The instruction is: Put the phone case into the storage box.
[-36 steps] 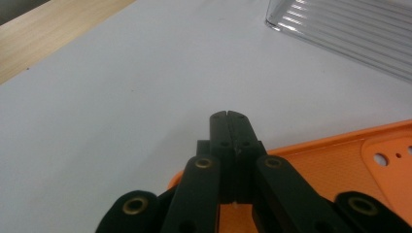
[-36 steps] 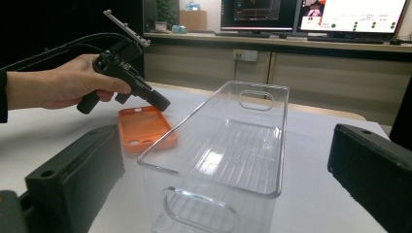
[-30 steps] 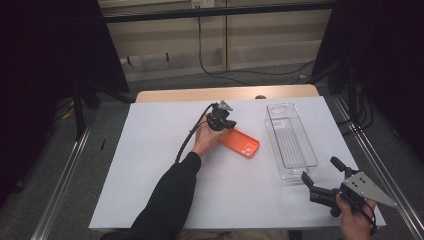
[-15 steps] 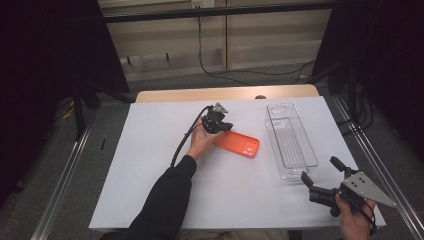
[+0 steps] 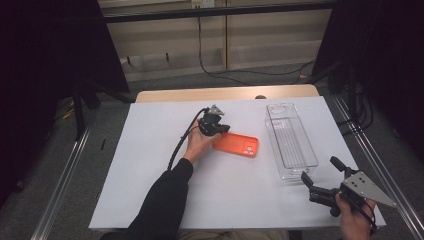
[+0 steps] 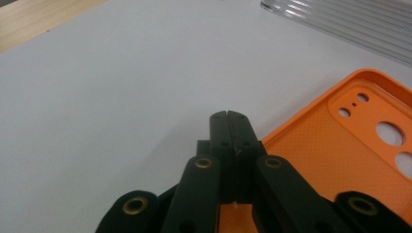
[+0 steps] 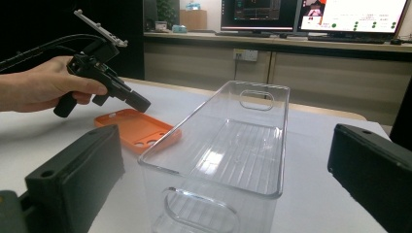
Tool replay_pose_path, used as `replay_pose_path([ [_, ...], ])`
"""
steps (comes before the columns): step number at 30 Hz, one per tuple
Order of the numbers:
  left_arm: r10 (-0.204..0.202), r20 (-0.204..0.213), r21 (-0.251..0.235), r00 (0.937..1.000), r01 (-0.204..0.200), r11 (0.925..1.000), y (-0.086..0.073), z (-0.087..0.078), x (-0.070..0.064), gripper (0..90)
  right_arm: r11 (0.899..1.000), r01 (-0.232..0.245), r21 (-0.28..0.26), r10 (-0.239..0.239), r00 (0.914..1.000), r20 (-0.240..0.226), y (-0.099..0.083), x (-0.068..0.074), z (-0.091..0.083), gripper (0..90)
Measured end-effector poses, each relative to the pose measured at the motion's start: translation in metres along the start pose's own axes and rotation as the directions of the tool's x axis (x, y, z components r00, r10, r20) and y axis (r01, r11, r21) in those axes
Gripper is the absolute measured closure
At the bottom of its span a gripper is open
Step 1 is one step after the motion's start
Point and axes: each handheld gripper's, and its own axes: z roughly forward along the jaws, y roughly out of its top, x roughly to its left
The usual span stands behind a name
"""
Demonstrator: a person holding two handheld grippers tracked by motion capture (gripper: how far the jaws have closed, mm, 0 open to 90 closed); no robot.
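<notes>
An orange phone case (image 5: 239, 145) lies inner side up on the white table cover (image 5: 150, 165), left of a clear plastic bin (image 5: 291, 142). My left gripper (image 5: 226, 129) hovers at the case's left end, jaws pressed together with nothing between them. In the left gripper view its shut tips (image 6: 228, 116) point past the case's edge (image 6: 350, 141). My right gripper (image 5: 320, 169) stands wide open near the bin's near end. In the right gripper view the bin (image 7: 194, 114) stands between its jaws, with the case (image 7: 138, 128) and left gripper (image 7: 142, 104) beyond.
The white cover ends at a wooden table strip (image 5: 200, 94) at the back. Metal rails (image 5: 370, 150) run along both sides. Cables hang behind the table. Monitors (image 7: 311, 14) sit on a far desk.
The left gripper has drawn back slightly left and toward the person, off the middle of the case. The case, bin and right gripper hold their places.
</notes>
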Motion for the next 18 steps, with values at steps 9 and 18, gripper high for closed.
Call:
replay_pose_path([
  [9,0.022,-0.001,0.013,0.9997,-0.022,0.9997,-0.005,-0.007,-0.002,90.0,1.000,-0.001,0.003,0.001,1.0000,0.000,0.000,0.000,0.000,0.0],
  [18,0.036,0.004,0.023,0.9993,-0.036,0.9991,-0.011,-0.016,-0.005,90.0,1.000,0.001,0.001,-0.001,1.0000,-0.004,0.000,0.000,0.000,0.0],
])
